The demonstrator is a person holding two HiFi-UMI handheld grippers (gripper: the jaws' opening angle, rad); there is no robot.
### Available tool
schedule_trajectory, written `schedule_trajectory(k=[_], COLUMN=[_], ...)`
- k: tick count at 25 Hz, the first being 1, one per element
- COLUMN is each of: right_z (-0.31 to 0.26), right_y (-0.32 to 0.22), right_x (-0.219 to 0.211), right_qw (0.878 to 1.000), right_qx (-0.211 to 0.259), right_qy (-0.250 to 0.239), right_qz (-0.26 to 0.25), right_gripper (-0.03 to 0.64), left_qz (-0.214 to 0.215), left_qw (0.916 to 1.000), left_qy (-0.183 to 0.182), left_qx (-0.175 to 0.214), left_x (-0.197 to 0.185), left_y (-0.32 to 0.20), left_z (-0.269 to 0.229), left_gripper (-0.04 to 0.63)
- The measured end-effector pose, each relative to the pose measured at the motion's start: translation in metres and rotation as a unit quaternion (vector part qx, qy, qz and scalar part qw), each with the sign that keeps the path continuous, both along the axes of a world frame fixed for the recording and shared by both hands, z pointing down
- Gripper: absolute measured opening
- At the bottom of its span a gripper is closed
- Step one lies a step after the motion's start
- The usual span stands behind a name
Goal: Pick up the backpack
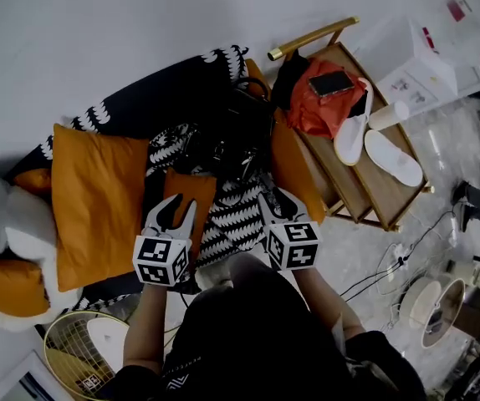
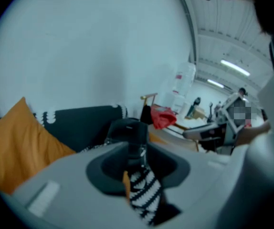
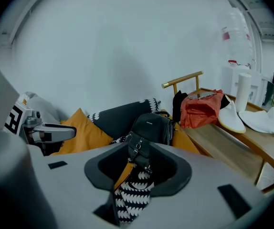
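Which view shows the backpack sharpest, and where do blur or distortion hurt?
Right gripper view: fisheye-curved at the edges but sharp on the backpack. Left gripper view: soft, smeared, backpack only a dark shape. Head view: dim, black backpack loses detail.

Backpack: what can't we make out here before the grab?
1. Straps and top handle: in the head view, the black backpack merges with the dark throw behind it.
2. Lower sides: in both gripper views, hidden behind the grey bodies of the left gripper and right gripper.
3. Surface detail: blurred in the left gripper view.
4. Rear face: turned away from every camera.
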State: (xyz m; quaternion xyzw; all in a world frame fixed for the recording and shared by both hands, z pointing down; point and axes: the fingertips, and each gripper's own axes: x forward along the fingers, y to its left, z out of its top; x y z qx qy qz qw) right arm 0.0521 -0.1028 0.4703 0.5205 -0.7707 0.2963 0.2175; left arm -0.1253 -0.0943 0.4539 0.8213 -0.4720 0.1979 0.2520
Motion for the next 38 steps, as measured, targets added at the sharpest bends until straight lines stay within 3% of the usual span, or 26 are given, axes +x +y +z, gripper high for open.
schedule_trajectory(k=[6,14,21,38], right_z=[0.032,0.081,0.124,0.180], right_y=[-0.050,-0.097,-0.125,-0.169], right_x=[0.012,0.017,0.029,0.046], right_qw=[1.000,0.998,0.995,0.992], right_qx=[-0.022,-0.050,-0.076,-0.079], right_qy=[0.003,0.012,0.017,0.014], right_qz=[0.019,0.038,0.058,0.096], right_gripper=[0.123,0.132,0.135,0.164], left_qz=[-0.013,0.010,0.003,-0.004], left_qw=[0.9997,0.9972,0.9927,0.9909], left_qy=[-0.018,-0.033,-0.027,-0.056], left_qx=[-0.014,-0.066,-0.117,-0.122], left_x=[-0.003,-0.001,-0.001,-0.012], left_y=[-0.057,-0.097,-0.127,-0.198], left_z=[0.030,0.088,0.138,0.207], left_gripper=[0.156,0.156,0.164,0.199])
